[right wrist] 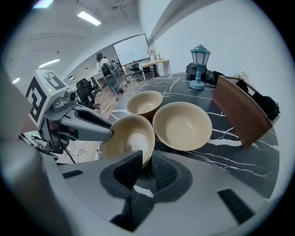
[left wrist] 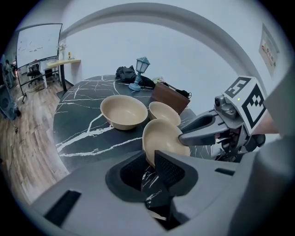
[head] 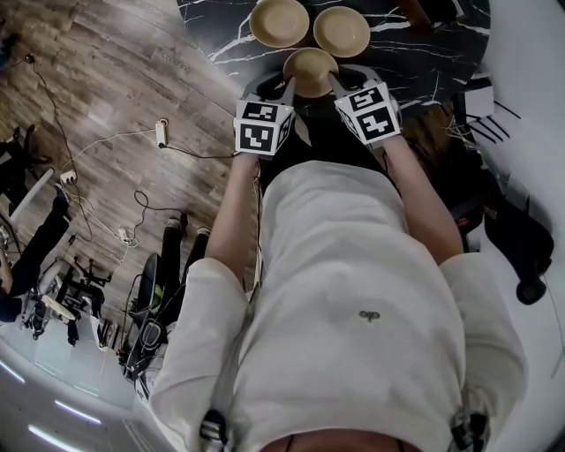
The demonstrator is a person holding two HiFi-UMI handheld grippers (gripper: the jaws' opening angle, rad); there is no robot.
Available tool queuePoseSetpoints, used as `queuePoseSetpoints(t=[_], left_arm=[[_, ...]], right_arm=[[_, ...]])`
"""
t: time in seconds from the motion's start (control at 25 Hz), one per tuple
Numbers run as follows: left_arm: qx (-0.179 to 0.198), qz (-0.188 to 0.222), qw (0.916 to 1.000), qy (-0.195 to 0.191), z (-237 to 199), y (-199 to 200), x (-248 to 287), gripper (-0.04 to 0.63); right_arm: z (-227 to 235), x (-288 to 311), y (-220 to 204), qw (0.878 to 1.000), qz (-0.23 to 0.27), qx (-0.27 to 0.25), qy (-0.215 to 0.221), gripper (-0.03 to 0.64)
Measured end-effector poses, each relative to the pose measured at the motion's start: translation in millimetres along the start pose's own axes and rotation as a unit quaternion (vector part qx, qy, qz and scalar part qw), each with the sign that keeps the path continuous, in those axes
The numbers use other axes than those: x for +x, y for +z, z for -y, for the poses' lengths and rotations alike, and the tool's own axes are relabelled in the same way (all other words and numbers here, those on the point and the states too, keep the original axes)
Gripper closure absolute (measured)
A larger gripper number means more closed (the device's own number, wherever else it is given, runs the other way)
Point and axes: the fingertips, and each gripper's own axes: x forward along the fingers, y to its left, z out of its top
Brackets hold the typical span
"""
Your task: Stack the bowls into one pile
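Now the near bowl [head: 310, 69], at 6 o'clock on the table [head: 221, 31], is clamped by its rim: left gripper [head: 287, 88] at 9 o'clock, right gripper [head: 340, 86] at 3. Probably lifting is next: keep it level, then lower into the left bowl [head: 279, 21] at 11 o'clock.

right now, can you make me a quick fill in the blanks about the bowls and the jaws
The table holds ___ bowls.
The left gripper and the right gripper have their jaws on the same bowl, each pinching its ___.
The lamp on the table is ___.
Missing words: three; rim; blue
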Motion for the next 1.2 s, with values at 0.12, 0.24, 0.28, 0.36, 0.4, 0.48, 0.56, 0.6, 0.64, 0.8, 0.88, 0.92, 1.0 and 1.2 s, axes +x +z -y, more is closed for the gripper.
queuePoseSetpoints(t=[0.12,0.24,0.28,0.36,0.4,0.48,0.56,0.6,0.64,0.8,0.88,0.92,1.0,1.2], left_arm=[[-0.003,0.002,1.0000,0.002,-2,1,-2,0.537],[-0.006,0.007,0.9999,0.006,-4,3,-6,0.540],[-0.009,0.011,0.9999,0.007,-6,5,-7,0.542],[-0.014,0.017,0.9997,0.009,-8,7,-9,0.546],[-0.015,0.019,0.9997,0.010,-8,8,-10,0.547],[-0.013,0.023,0.9996,0.013,-9,12,-12,0.549],[-0.012,0.028,0.9994,0.016,-10,17,-16,0.549],[-0.013,0.032,0.9993,0.017,-11,19,-18,0.551],[-0.014,0.035,0.9991,0.019,-11,21,-20,0.552],[-0.018,0.048,0.9984,0.025,-13,29,-27,0.556],[-0.024,0.054,0.9978,0.028,-14,33,-29,0.558],[-0.026,0.057,0.9976,0.031,-15,35,-31,0.560],[-0.025,0.063,0.9971,0.036,-17,41,-34,0.560],[-0.021,0.073,0.9958,0.051,-20,53,-41,0.564]], right_arm=[[-1,-1,2,1.000,0.001,0.000,0.000,0.557],[-5,-4,9,1.000,0.008,-0.001,0.002,0.558],[-5,-5,11,1.000,0.010,-0.003,0.001,0.558],[-6,-6,14,1.000,0.013,-0.005,0.001,0.558],[-6,-7,15,1.000,0.015,-0.007,0.001,0.560],[-6,-10,20,1.000,0.019,-0.011,-0.001,0.561],[-7,-13,25,1.000,0.024,-0.014,-0.001,0.561],[-8,-15,28,1.000,0.027,-0.015,-0.001,0.561],[-9,-17,30,0.999,0.030,-0.016,0.000,0.561],[-12,-23,39,0.999,0.040,-0.021,0.002,0.561],[-12,-25,44,0.999,0.046,-0.027,0.003,0.561],[-13,-27,47,0.998,0.049,-0.030,0.003,0.561],[-12,-29,51,0.998,0.055,-0.035,0.004,0.561],[-11,-33,63,0.997,0.067,-0.044,0.003,0.561]])
